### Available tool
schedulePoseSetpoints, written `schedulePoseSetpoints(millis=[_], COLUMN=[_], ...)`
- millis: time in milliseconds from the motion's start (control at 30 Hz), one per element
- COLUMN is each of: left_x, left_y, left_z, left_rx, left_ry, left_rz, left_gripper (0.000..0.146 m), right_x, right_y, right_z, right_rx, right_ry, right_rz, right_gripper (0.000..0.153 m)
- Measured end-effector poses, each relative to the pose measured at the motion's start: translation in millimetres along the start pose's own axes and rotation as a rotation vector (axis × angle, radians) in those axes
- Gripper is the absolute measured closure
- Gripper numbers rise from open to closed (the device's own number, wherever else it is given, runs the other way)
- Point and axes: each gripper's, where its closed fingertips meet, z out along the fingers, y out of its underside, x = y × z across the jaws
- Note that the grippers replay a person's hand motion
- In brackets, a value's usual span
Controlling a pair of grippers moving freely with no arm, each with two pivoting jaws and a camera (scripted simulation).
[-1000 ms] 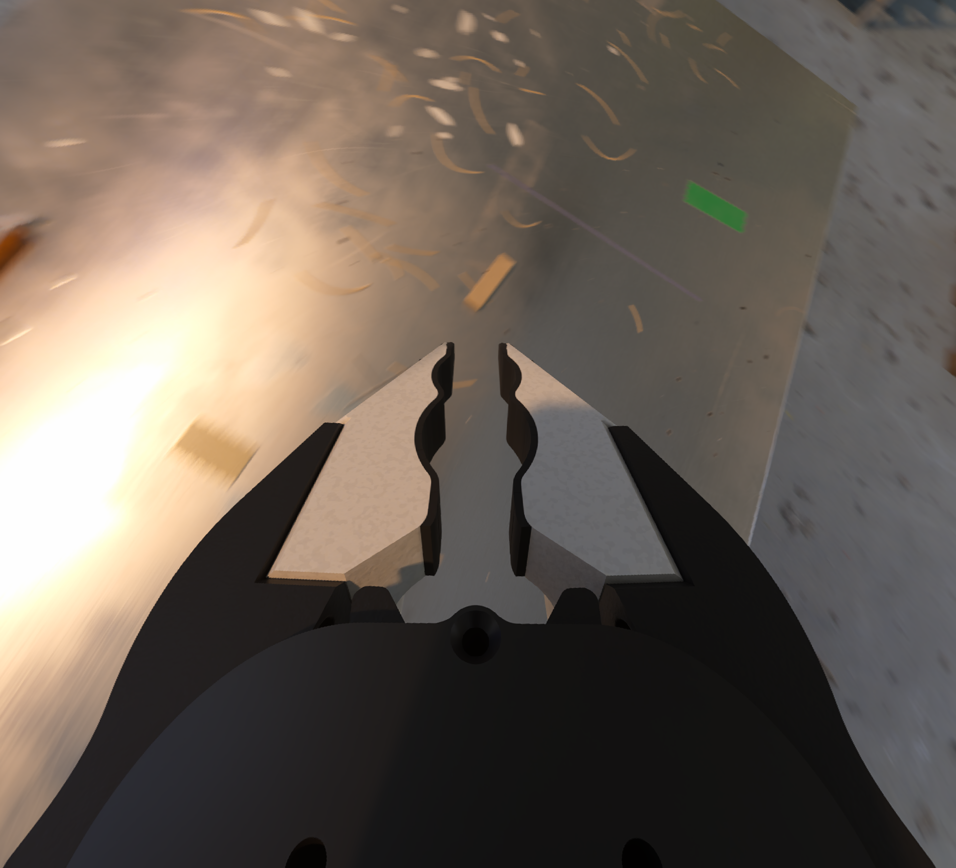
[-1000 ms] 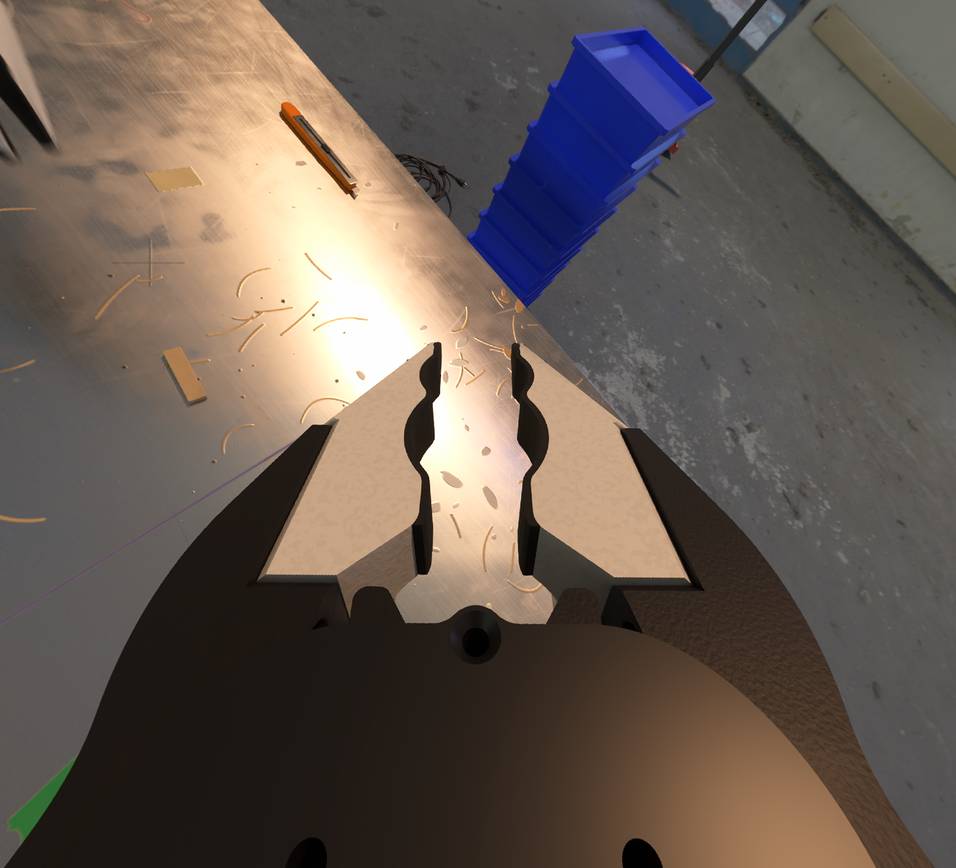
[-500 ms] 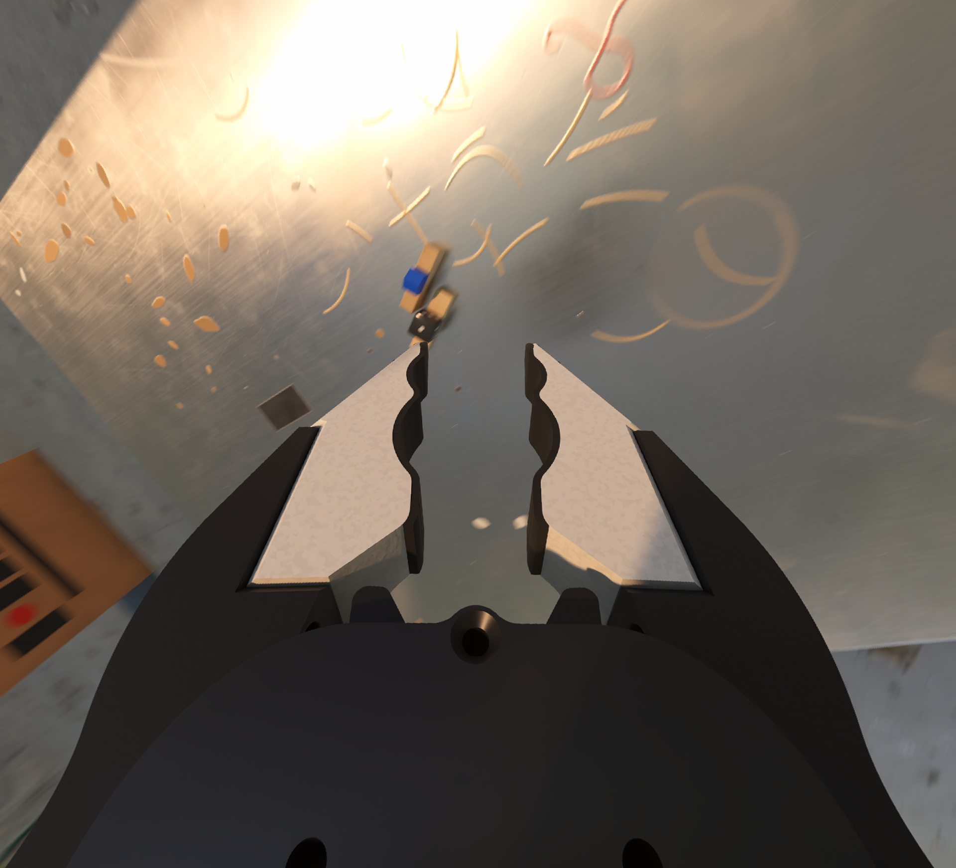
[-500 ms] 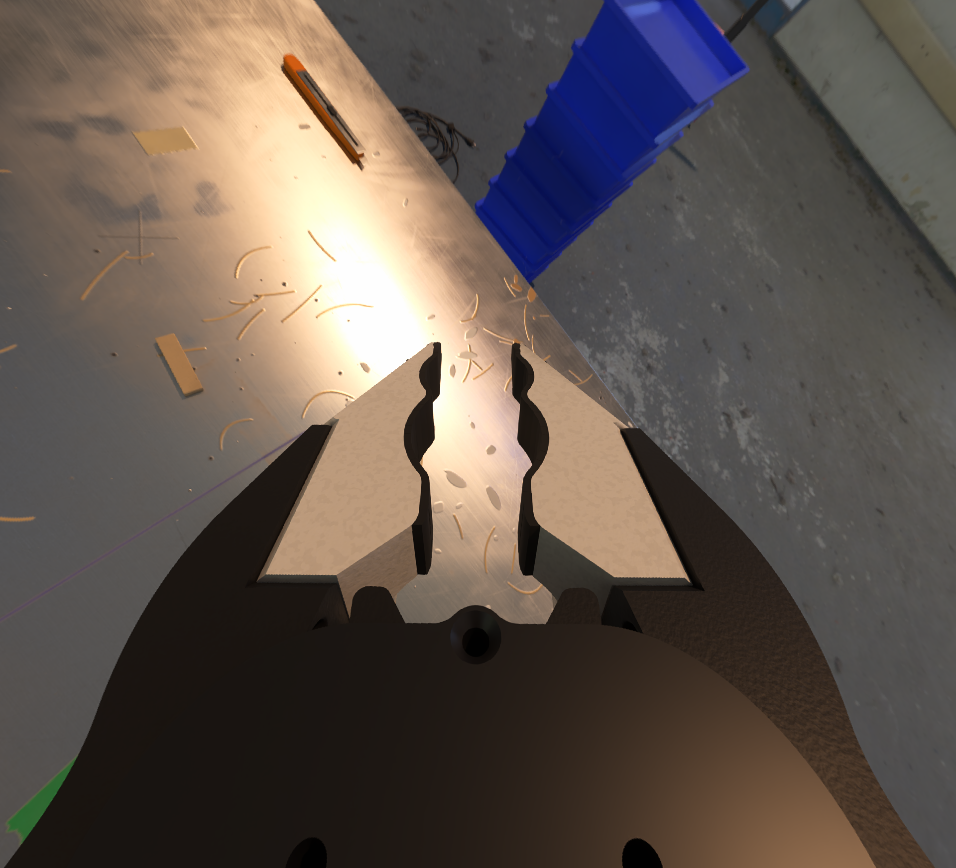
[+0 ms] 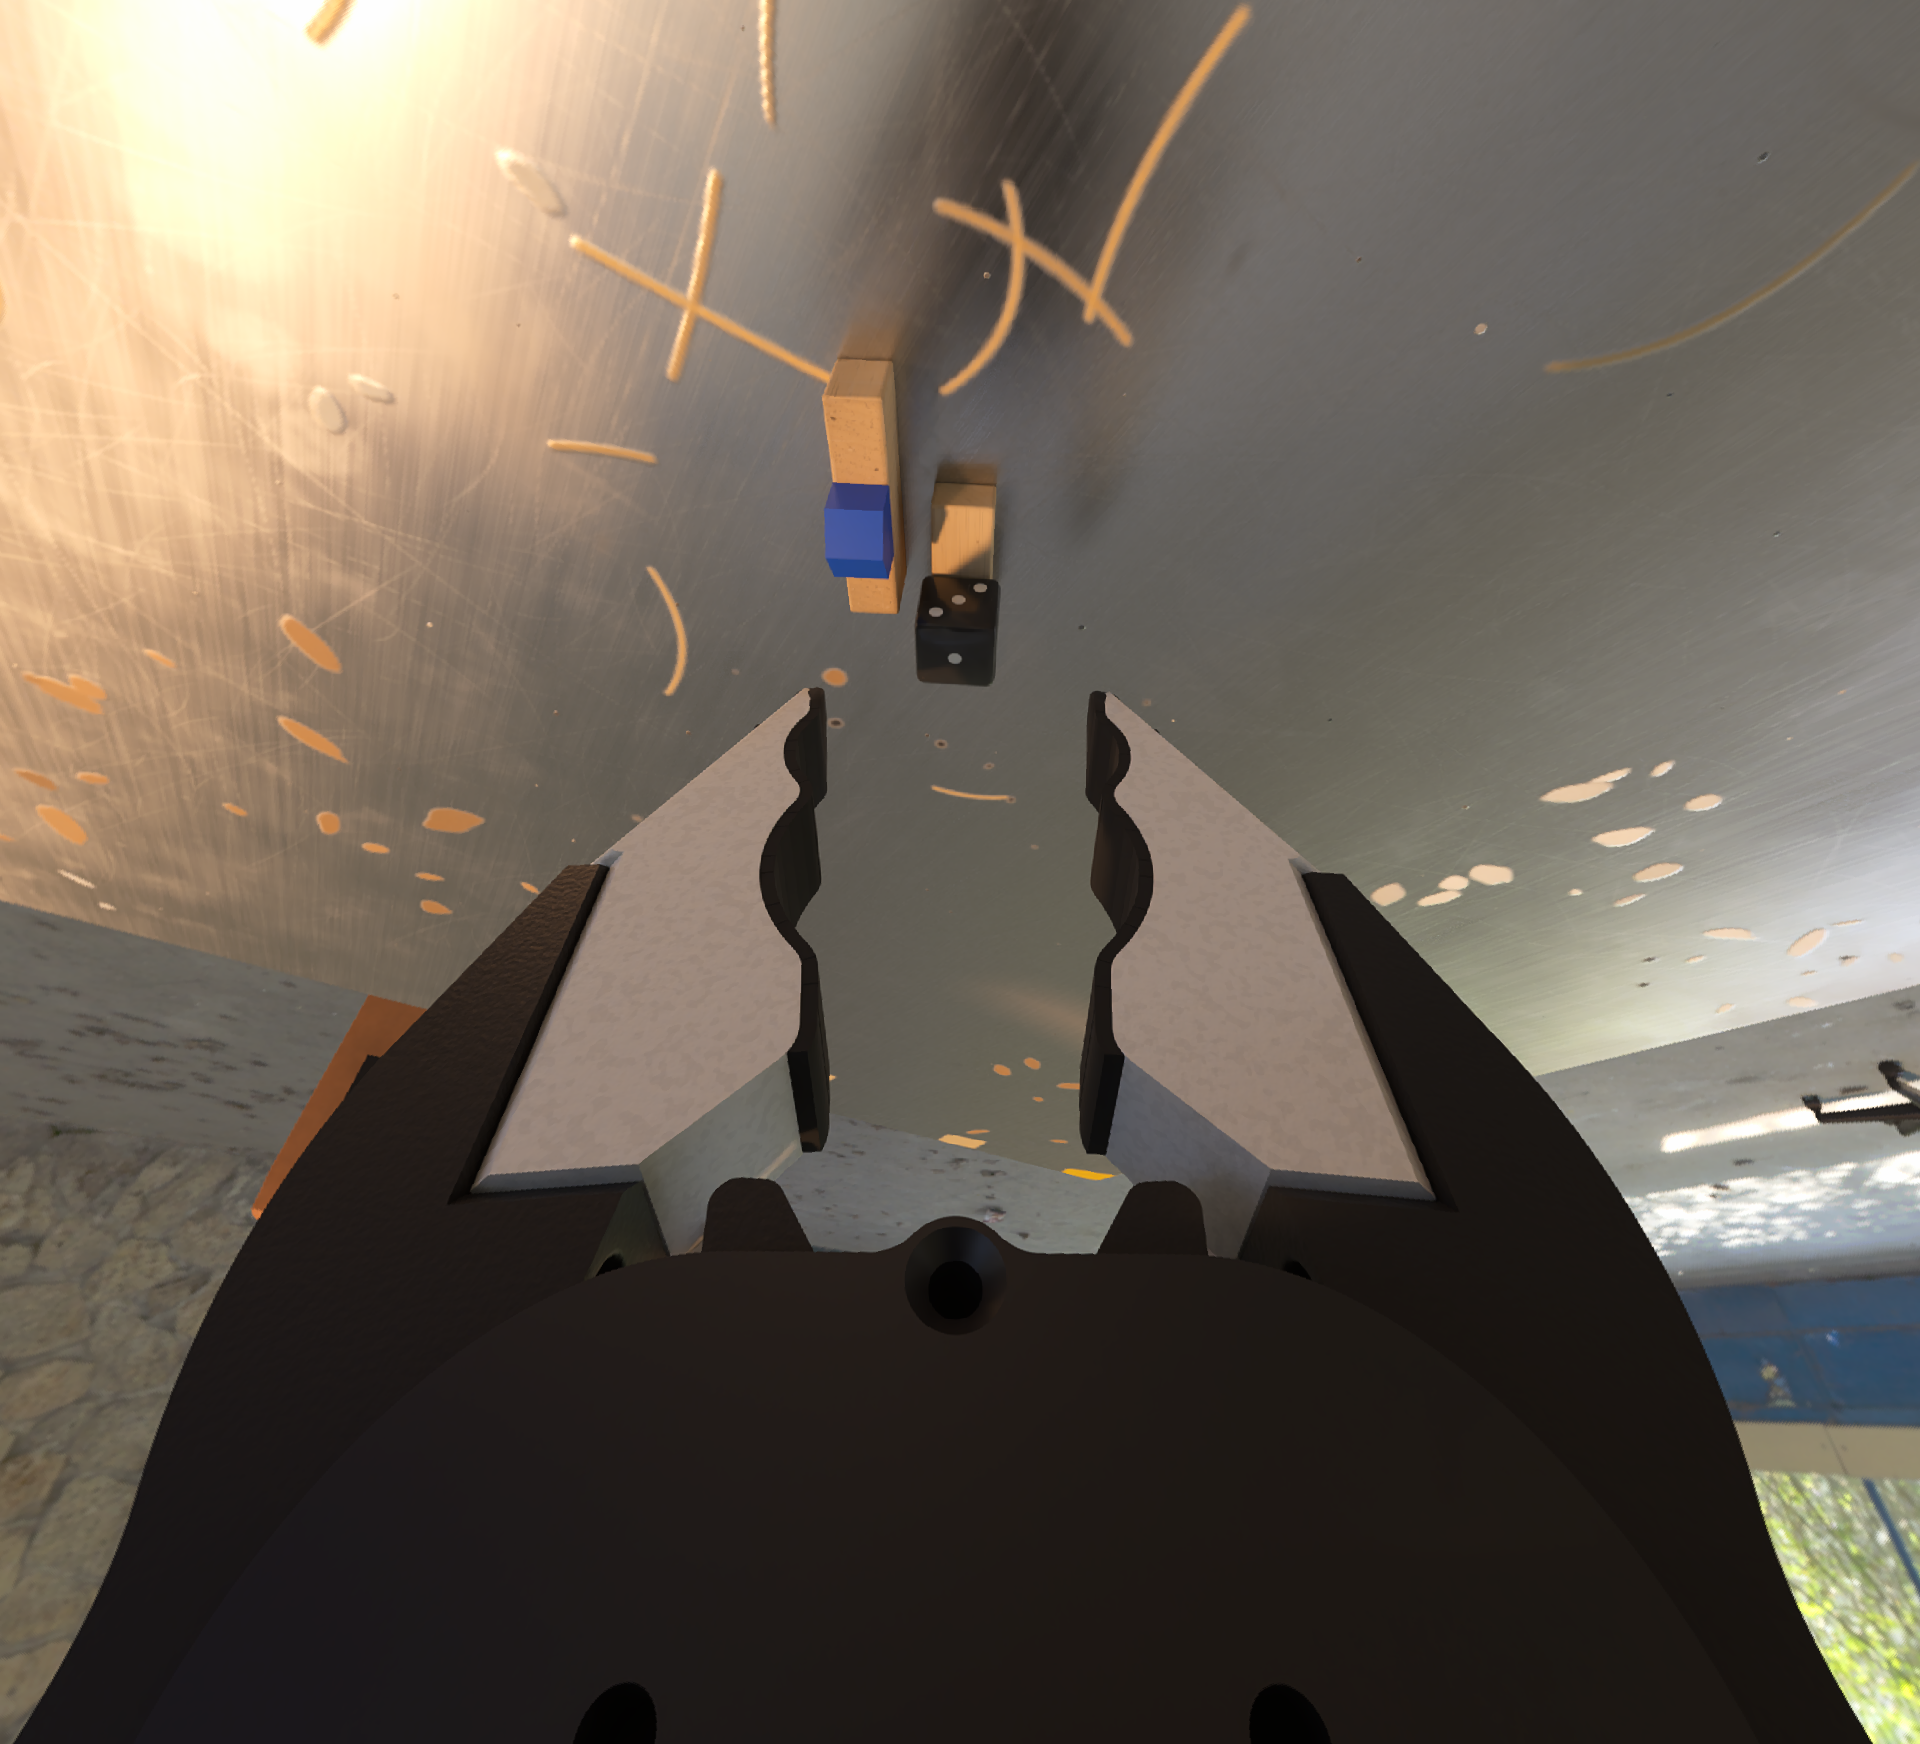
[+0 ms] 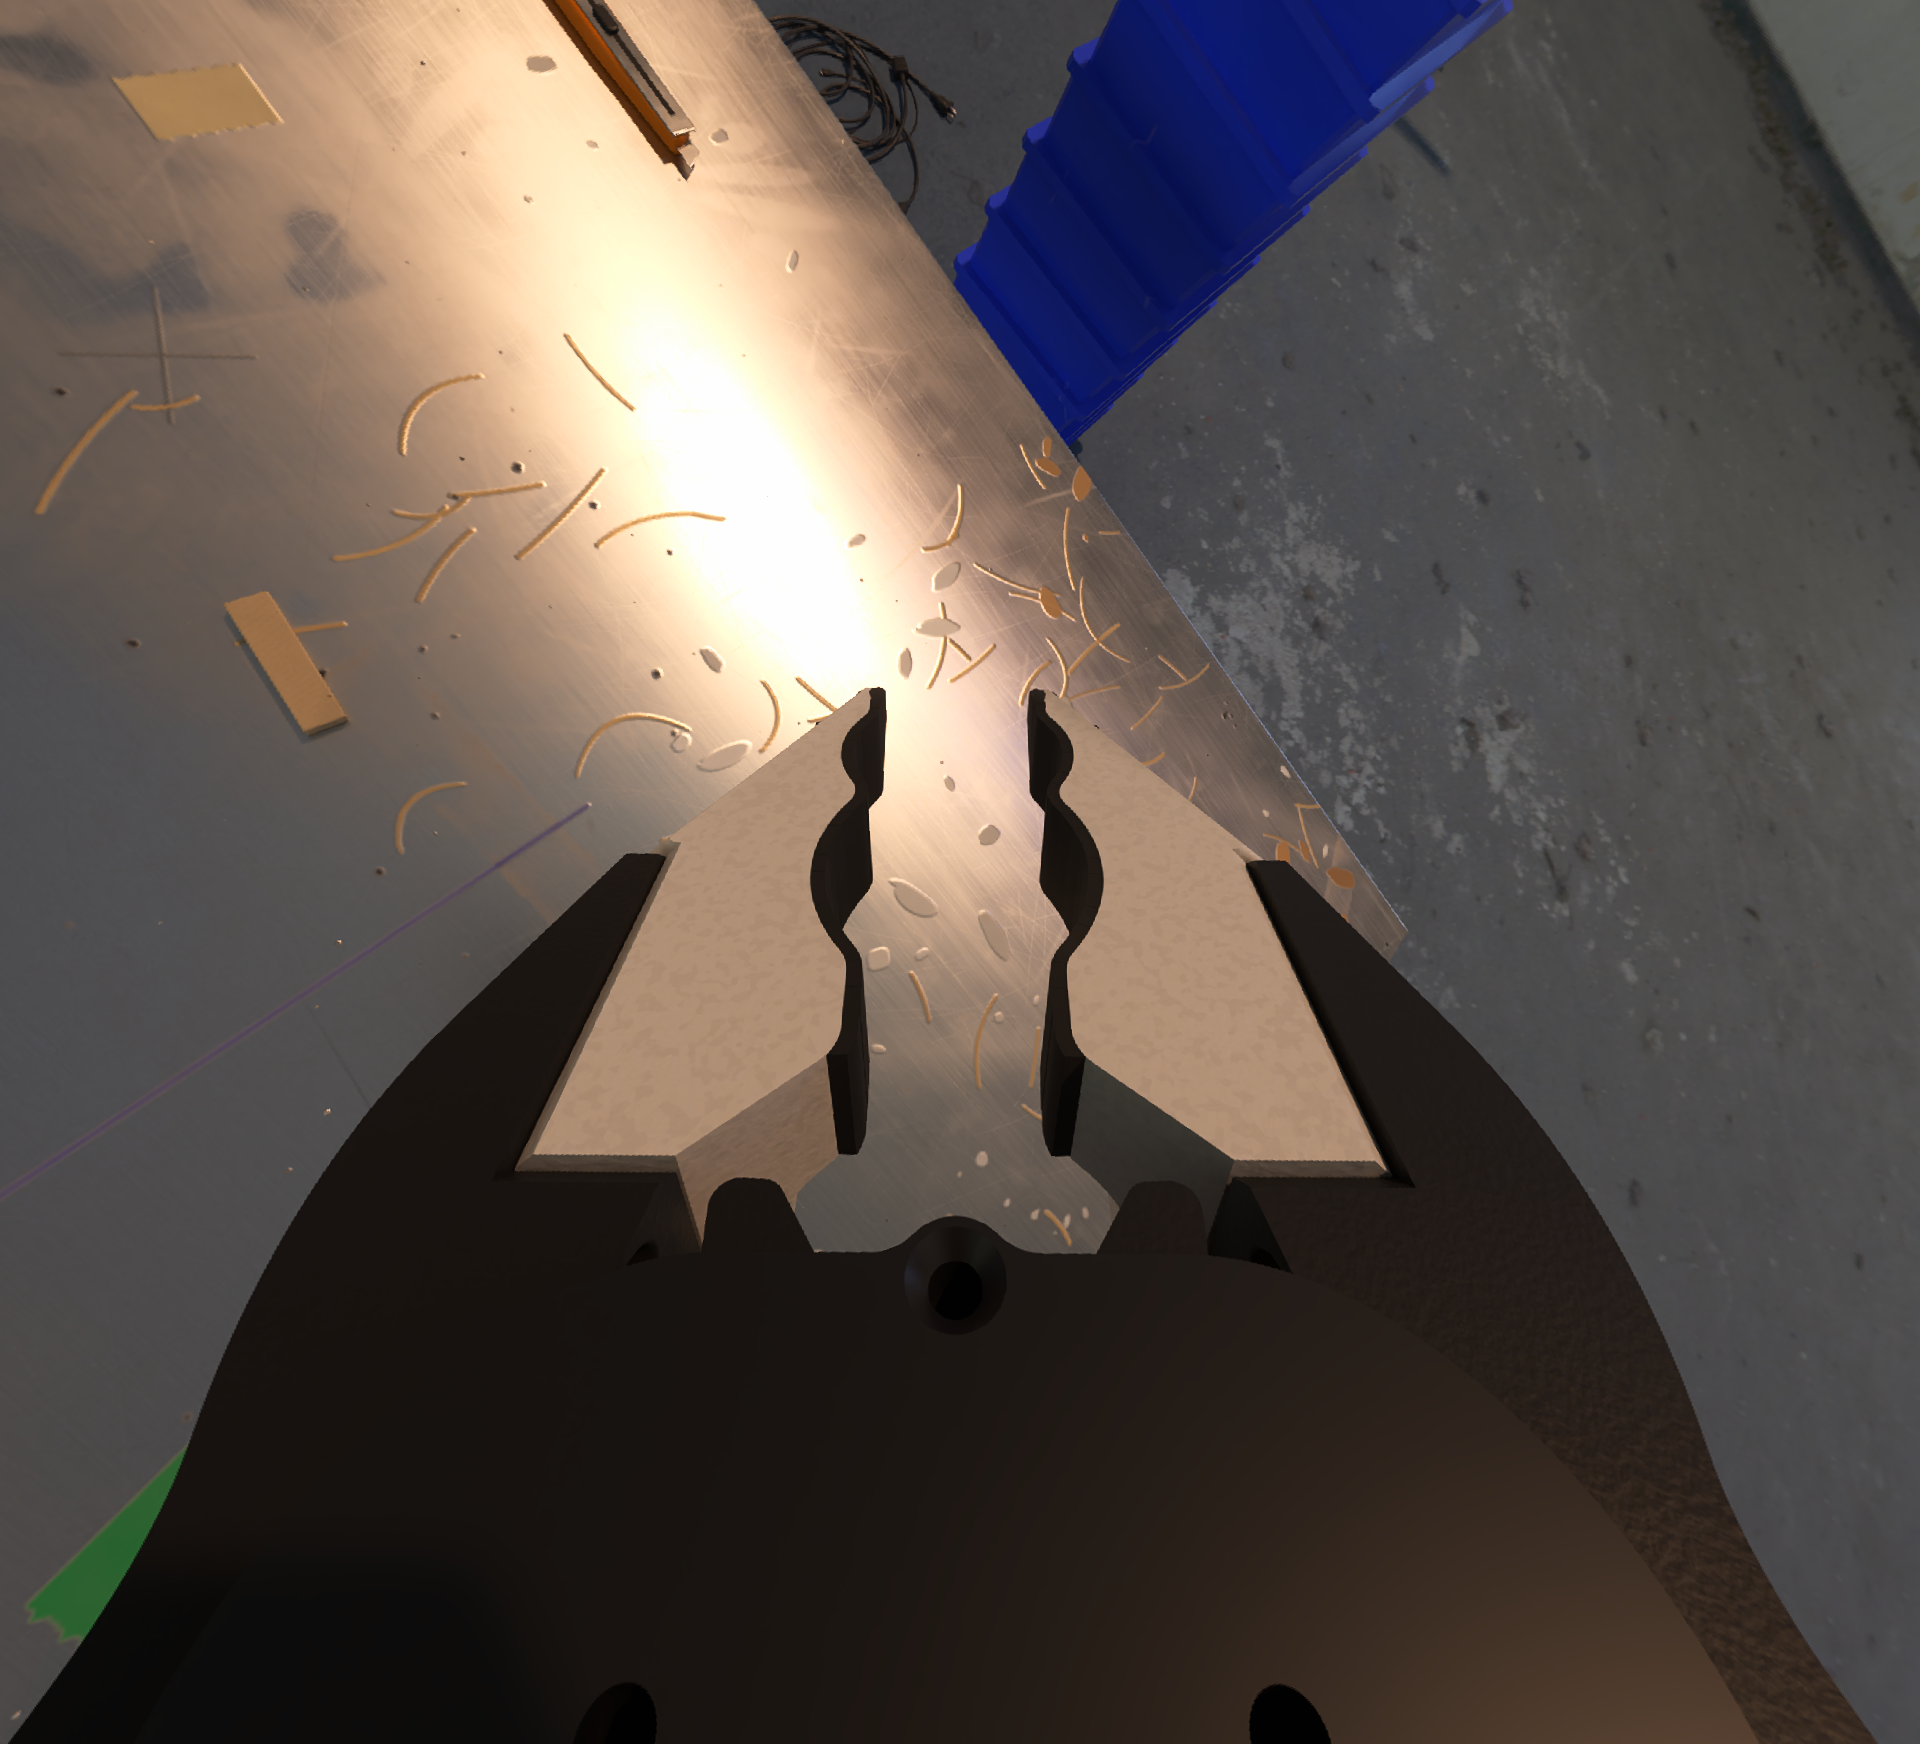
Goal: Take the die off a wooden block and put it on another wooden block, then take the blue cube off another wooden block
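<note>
In the left wrist view a black die point(image 5: 956, 645) with white pips sits on the near end of a short wooden block point(image 5: 964, 528). Just left of it a blue cube point(image 5: 858, 531) sits on a longer wooden block point(image 5: 862, 437). My left gripper point(image 5: 954, 707) is open and empty, its fingertips just short of the die, which lines up with the gap. My right gripper point(image 6: 956, 705) is open and empty above the metal table point(image 6: 312, 811) near its right edge. None of the blocks show in the right wrist view.
Wood shavings litter the metal table point(image 5: 1455, 447). The right wrist view shows an orange utility knife point(image 6: 582, 1), a flat wooden strip point(image 6: 286, 664), a tan patch point(image 6: 197, 99), green tape point(image 6: 114, 1580) and stacked blue bins point(image 6: 1268, 94) on the floor beyond the table edge.
My left gripper has swung round and closed in on the die and blocks, and its jaws have opened wider. My right gripper has drifted a little over the table edge.
</note>
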Motion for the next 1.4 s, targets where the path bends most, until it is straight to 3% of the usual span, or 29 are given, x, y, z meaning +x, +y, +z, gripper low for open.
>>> schedulePoseSetpoints(millis=[167,467,633,800,967,1100,1200,1300,1400], left_x=[-0.4,-0.6,-1.1,1.0,11.1,52.3,107.4,164.8,225.6], left_y=[1.4,3.3,4.9,10.4,17.4,25.2,9.1,-42.8,-121.7], left_z=[10.0,17.7,15.1,-6.6,-52.3,-84.5,-100.5,-120.0,-143.4], left_rx=[-0.021,-0.043,-0.006,0.053,0.158,0.213,0.273,0.406,0.545], left_ry=[0.025,0.013,-0.014,-0.033,-0.129,-0.23,-0.302,-0.315,-0.299], left_rz=[0.012,0.01,-0.015,-0.057,-0.114,-0.216,-0.165,-0.065,0.123], left_gripper=[0.099,0.13,0.13,0.13,0.13,0.13,0.13,0.13,0.13], right_x=[-2.6,-1.9,0.5,0.5,1.4,4.9,7.9,9.0,7.8], right_y=[1.3,0.9,0.1,-1.6,-4.2,-3.3,-4.9,-6.5,-8.2], right_z=[4.7,-0.4,-6.4,-10.8,-19.3,-27.3,-32.6,-35.1,-37.1], right_rx=[-0.023,-0.014,0.013,0.032,0.069,0.086,0.115,0.133,0.148], right_ry=[-0.009,0.0,0.004,0.005,0.01,0.028,0.033,0.033,0.027], right_rz=[-0.008,-0.008,0.004,0.004,0.012,0.018,0.029,0.029,0.029], right_gripper=[0.126,0.126,0.126,0.126,0.126,0.126,0.126,0.126,0.126])
